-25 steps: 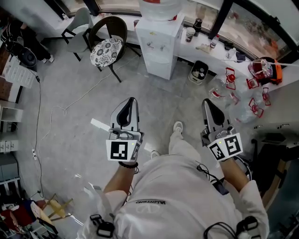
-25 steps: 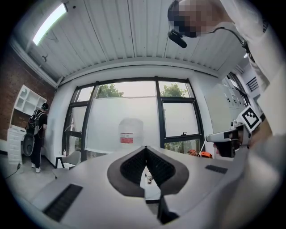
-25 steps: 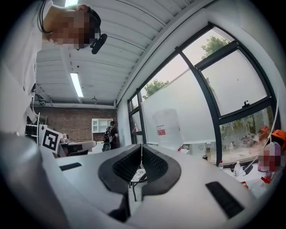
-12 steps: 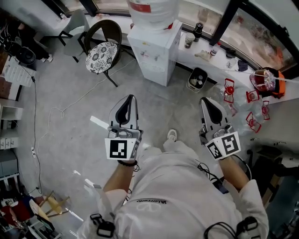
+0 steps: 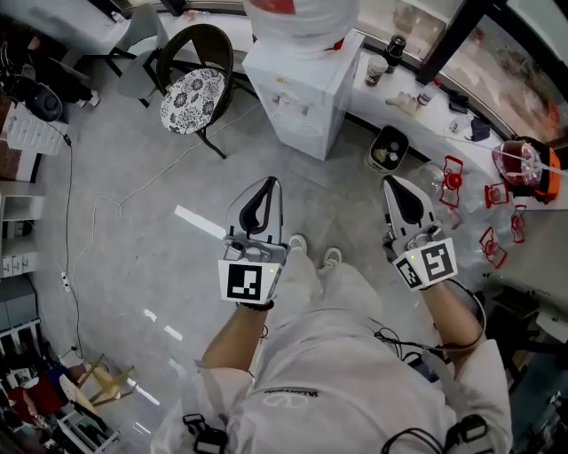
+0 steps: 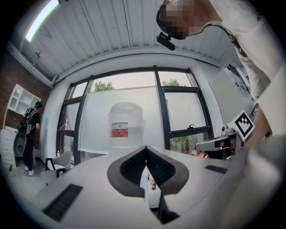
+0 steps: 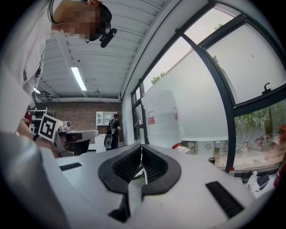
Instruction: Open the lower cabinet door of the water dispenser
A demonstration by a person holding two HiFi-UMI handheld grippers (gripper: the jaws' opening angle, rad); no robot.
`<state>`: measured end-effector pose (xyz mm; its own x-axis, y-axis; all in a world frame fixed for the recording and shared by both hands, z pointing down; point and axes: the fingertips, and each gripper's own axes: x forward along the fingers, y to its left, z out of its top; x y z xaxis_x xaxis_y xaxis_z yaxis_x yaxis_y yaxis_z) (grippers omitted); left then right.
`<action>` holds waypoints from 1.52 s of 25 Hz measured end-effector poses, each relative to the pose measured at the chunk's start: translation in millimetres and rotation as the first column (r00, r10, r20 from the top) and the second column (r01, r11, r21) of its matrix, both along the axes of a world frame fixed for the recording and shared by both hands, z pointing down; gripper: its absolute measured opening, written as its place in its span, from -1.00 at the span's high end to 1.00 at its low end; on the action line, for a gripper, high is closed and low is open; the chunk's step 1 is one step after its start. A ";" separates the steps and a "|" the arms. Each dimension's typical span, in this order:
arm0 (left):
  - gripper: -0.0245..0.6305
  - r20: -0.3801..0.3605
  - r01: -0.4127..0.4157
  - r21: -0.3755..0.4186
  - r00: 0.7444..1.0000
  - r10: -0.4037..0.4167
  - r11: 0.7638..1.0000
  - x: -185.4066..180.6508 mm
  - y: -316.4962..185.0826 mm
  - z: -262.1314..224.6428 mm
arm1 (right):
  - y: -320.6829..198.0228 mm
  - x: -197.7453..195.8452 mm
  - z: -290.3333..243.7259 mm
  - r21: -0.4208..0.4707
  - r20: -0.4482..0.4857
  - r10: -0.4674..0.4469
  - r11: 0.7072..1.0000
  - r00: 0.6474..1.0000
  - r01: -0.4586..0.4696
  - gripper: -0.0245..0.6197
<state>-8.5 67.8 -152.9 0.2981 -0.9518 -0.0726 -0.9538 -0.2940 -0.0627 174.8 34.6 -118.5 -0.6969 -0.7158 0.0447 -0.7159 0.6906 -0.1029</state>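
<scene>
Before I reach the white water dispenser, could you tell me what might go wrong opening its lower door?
Both the left gripper and the right gripper have jaws together; unless opened, they may only bump the lower cabinet door. The small dark-rimmed bin stands close beside the white water dispenser and could get knocked. A hard pull might rock the large clear bottle on top.

Daylight from the windows glares white; both gripper views bulge, their corners black.
</scene>
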 end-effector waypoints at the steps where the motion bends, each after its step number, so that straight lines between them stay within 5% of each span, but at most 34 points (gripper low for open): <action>1: 0.91 -0.012 -0.014 0.004 1.000 0.014 1.000 0.7 -9.1 14.8 | -9.9 -6.0 14.4 0.009 -0.003 0.001 1.000 1.000 -0.001 0.87; 9: 0.91 -0.037 -0.080 -0.007 0.996 0.080 0.997 -4.0 -92.5 207.9 | -89.2 -52.1 185.9 0.067 0.054 0.087 0.994 0.995 -0.090 0.87; 19: 0.91 -0.024 -0.121 0.007 0.992 0.121 0.993 -4.7 -166.8 437.2 | -139.2 -80.2 422.3 0.055 0.034 0.056 0.997 0.998 -0.057 0.87; 28: 0.91 -0.003 -0.176 0.017 0.984 0.176 0.984 14.1 -203.8 560.2 | -185.9 -86.5 561.3 0.067 0.027 0.067 0.995 0.997 -0.069 0.87; 38: 0.91 0.034 -0.196 0.041 0.980 0.195 0.980 19.6 -228.1 629.8 | -237.2 -94.3 648.3 0.062 0.017 0.039 0.997 0.999 -0.040 0.86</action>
